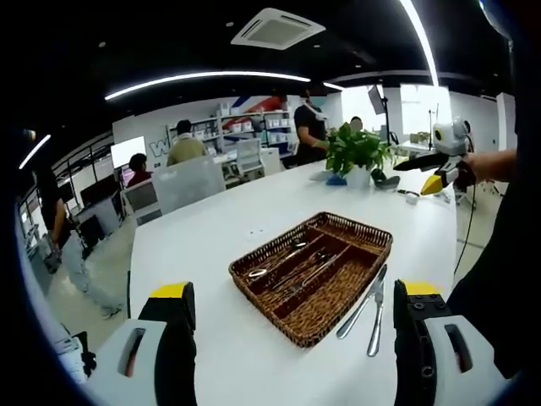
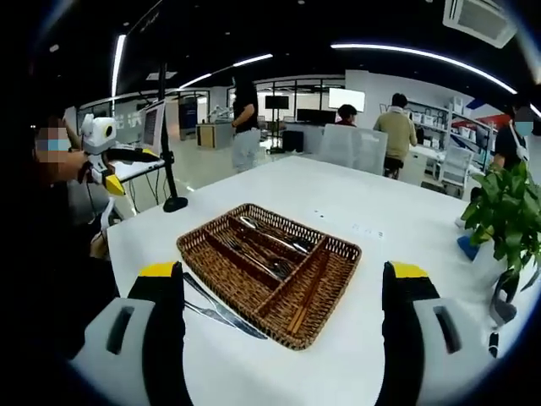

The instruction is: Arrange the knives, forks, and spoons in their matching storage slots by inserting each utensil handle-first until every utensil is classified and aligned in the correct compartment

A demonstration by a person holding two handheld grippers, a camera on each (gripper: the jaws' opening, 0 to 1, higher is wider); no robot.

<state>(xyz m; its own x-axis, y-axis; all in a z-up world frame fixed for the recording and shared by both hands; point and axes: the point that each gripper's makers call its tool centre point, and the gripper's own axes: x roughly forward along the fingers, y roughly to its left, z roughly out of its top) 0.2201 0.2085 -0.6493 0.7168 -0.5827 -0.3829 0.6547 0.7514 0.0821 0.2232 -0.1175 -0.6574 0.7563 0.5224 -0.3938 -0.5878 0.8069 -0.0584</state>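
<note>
Wicker tray [image 1: 351, 315] sits mid-table [image 1: 211, 237] with cutlery [image 1: 292, 266] already in its slots, two knives [image 1: 365, 309] lying loose just beside it. Left gripper [image 1: 296, 338] and right gripper [image 2: 283, 334] both gape wide, holding nothing
</note>
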